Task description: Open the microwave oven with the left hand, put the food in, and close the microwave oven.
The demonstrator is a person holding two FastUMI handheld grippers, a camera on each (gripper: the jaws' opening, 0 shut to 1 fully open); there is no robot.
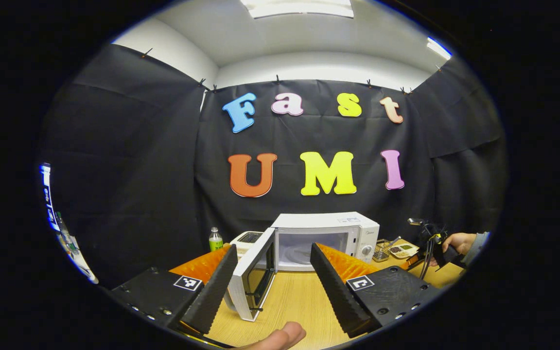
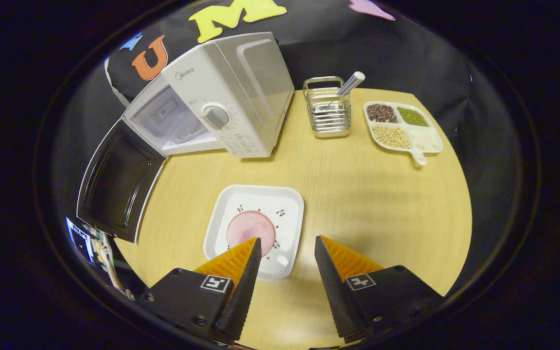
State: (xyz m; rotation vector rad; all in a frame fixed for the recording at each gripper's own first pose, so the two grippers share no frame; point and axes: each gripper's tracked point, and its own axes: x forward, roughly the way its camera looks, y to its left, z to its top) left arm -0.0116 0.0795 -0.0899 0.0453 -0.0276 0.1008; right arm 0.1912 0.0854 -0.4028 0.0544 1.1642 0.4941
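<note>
Microwave oven [image 2: 231, 97], white and boxy, stands far left on the tabletop [image 2: 367, 194], door [image 2: 114, 182] swung open. Right gripper [image 2: 285, 253], fingers wide, hovers over the white square plate [image 2: 255, 228]; a shallow rim grip could tip the pink slice [image 2: 251, 228] off.

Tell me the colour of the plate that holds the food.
White, with small dark specks; the plate shows best in the right gripper view.

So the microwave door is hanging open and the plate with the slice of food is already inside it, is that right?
Not quite. The microwave door is open, but the plate with the food is on the table in front of the microwave, as the right gripper view shows, with the open right gripper above its edge.
</note>
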